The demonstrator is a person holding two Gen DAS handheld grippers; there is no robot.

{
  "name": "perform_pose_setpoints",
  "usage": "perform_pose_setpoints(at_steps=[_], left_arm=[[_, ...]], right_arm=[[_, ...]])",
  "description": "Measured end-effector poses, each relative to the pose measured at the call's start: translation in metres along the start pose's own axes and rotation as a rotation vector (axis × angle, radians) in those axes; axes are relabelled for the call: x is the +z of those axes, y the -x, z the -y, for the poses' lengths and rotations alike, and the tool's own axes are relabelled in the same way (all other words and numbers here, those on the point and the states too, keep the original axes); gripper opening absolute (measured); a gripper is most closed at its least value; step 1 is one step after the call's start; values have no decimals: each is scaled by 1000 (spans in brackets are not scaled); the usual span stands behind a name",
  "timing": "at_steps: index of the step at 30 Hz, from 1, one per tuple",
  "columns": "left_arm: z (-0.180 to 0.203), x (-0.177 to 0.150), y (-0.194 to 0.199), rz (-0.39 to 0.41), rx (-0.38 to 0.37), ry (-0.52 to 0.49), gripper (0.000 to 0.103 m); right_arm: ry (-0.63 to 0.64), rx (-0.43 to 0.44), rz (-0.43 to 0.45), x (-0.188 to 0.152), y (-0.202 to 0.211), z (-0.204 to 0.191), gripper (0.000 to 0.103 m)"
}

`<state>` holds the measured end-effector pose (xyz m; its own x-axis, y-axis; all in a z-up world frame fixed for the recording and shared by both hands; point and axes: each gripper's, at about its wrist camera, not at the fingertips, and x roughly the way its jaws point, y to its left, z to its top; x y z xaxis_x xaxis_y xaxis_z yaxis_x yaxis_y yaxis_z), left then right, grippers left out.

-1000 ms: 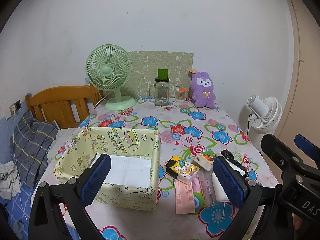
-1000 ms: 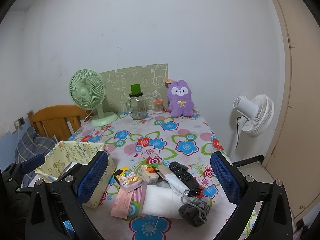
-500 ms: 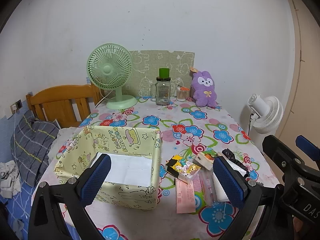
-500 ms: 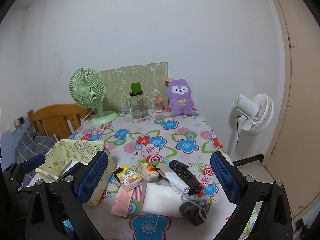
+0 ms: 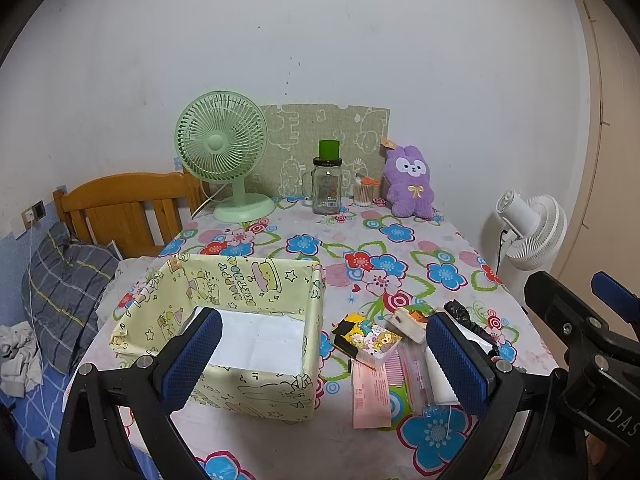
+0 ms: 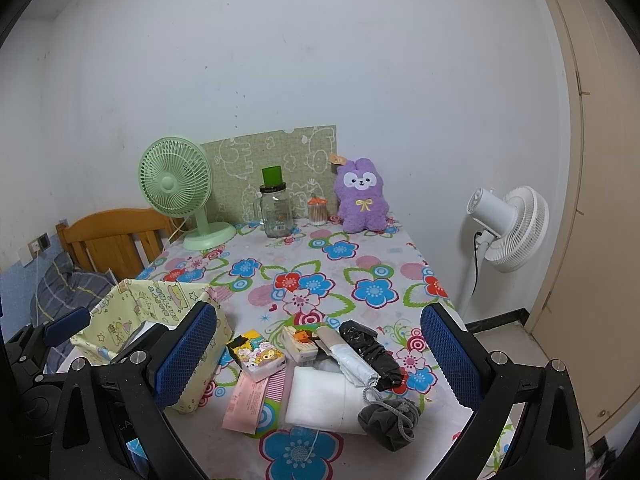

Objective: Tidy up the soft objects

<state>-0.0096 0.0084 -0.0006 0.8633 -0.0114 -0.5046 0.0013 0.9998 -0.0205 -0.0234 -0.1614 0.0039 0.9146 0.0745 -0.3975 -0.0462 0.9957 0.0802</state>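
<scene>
A: Left wrist view: the left tool [image 5: 320, 356] is hanging released above the near edge of the surface [image 5: 424, 248], holding nothing. Its left finger is crossing the yellow fabric box [image 5: 224, 320], whose inner wall is reading "HAPPY BIRTHDAY", white paper showing inside. Only here are we seeing into the box. The right tool's body at the right edge is showing "DAS".

B: Right wrist view: the right tool [image 6: 318, 360] is also spread wide, empty. This side is revealing the soft pile beside the box: tissue pack [image 6: 260, 354], white folded cloth [image 6: 320, 398], grey drawstring pouch [image 6: 390, 420], black bag [image 6: 370, 350]. Open flowered cloth is stretching behind them to the purple plush [image 6: 360, 196].
</scene>
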Motion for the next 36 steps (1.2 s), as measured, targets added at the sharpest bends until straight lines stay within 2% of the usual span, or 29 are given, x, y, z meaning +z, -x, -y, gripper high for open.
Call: perform_pose_setpoints(at_steps=[20, 36], left_arm=[[0, 1, 3, 8, -17, 2, 102], [24, -10, -10, -7, -39, -12, 95]], right_arm=[[2, -3, 12, 1, 2, -1, 103], [22, -14, 19, -7, -3, 14, 103]])
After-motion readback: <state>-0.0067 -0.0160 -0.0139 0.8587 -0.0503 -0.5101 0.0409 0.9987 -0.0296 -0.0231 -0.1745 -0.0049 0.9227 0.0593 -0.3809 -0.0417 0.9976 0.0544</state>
